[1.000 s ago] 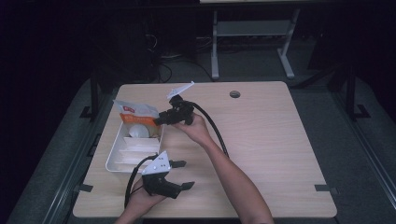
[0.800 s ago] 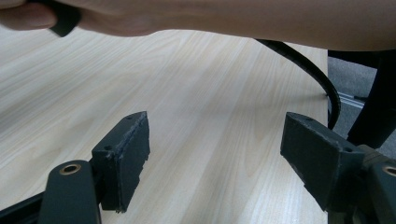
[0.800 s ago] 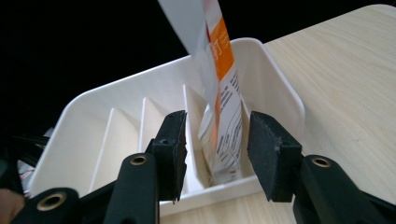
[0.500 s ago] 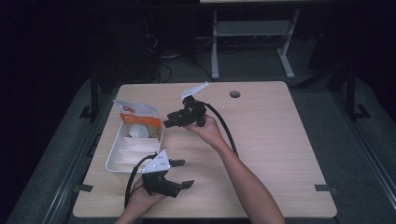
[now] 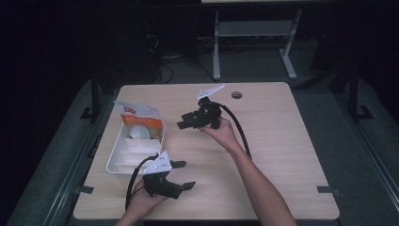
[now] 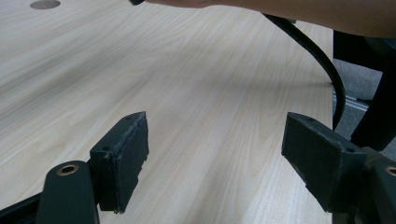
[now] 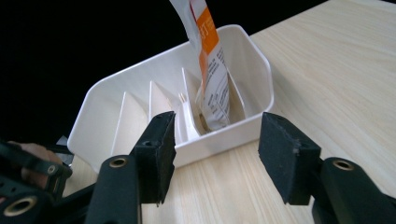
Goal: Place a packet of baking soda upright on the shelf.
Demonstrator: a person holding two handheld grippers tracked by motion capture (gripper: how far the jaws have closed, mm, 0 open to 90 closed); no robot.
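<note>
The white and orange plastic pouch (image 5: 139, 117) stands in the far end compartment of the white divided plastic tray (image 5: 117, 162), so placing looks done. The right gripper (image 5: 184, 123), fingers just opened and empty, hangs nearby over the counter (image 5: 282, 141); the left gripper (image 5: 181, 175) rests open.

Both grippers black. Left gripper (image 5: 181, 175): thick rectangular jaws with worn, chipped pad edges, brass-ringed screw holes behind them, grey three-cornered plate on top, black cable trailing. Right gripper (image 5: 184, 123): same build. Forearms bare, no sleeves.
</note>
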